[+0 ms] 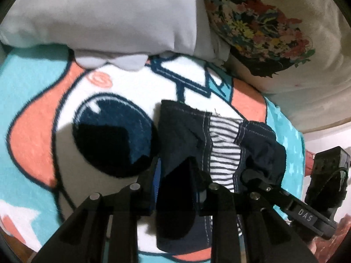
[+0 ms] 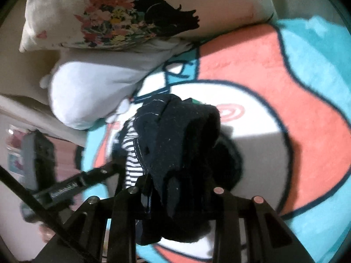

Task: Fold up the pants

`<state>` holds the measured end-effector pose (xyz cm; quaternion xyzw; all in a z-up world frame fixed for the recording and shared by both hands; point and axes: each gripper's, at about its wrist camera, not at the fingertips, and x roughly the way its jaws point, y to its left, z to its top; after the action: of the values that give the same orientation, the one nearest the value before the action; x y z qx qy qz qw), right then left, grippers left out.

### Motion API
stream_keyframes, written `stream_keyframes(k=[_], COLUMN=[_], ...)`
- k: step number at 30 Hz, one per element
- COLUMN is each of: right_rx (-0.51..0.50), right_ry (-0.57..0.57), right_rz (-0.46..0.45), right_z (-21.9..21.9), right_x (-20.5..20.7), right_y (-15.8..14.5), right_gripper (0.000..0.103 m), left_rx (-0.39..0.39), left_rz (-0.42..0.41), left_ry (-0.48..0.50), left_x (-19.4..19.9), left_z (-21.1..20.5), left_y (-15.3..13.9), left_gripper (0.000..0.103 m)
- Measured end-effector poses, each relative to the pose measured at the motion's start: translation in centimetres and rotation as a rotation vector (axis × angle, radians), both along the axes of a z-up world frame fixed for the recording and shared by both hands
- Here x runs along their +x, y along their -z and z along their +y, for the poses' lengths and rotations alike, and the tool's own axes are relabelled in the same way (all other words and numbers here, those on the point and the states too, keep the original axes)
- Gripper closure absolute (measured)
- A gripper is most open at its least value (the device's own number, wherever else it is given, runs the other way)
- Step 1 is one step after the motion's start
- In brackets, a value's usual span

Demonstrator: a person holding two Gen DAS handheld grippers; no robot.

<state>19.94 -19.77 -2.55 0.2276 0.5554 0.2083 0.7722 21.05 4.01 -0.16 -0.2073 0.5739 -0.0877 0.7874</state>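
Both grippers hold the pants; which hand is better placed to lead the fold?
Probably left: the left gripper pinches one flat edge of the pants; the right gripper has bunched fabric.

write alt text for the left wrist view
The left gripper is shut on dark navy pants with a striped lining, above a cartoon blanket. The right gripper grips them alongside; two pillows lie behind.
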Motion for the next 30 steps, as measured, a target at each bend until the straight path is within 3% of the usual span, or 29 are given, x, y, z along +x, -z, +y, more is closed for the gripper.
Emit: stream_keyframes(k=[3,8,11,15,16,17,19,30], right_rx=[-0.046,-0.037,-0.018,0.029,0.024,0.026,0.044,0.019], right_ry=[-0.015,-0.001,-0.012,-0.042,-0.052,-0.062,-0.061,-0.067], right_rz=[-0.01,0.005,0.023,0.044,0.036,0.041,0.047,-0.046], right_z=[0.3,-0.2,-0.1,0.7,0.8,0.9,0.6,0.8], right_x=[-0.2,0.3,0.5,0.6,0.6,0.7,0.6,0.1], right_y=[0.1,0.9,1.8,3.2,3.1,3.1,2.9,-0.7], right_gripper=[0.058,0.049,0.045,0.045,0.048,0.06,0.066,0.07], left_rx=[-0.013,-0.052,-0.057,-0.046,-0.046,-0.037,-0.004,0.118], left_rz=[-0.007,-0.021,-0.004,0.029,0.025,0.02,0.002,-0.082], left_ry=[0.001,-0.037,-0.038,0.001,0.011,0.031,0.045,0.082], left_x=[-0.1,-0.6,-0.6,-0.5,-0.5,-0.5,-0.5,-0.9], left_z=[0.3,1.2,0.8,-0.8,-1.0,-1.5,-2.0,-2.8], left_y=[-0.2,-0.1,0.7,2.0,1.9,1.6,0.9,-2.2], left_gripper=[0.075,0.051,0.047,0.051,0.066,0.07,0.076,0.077])
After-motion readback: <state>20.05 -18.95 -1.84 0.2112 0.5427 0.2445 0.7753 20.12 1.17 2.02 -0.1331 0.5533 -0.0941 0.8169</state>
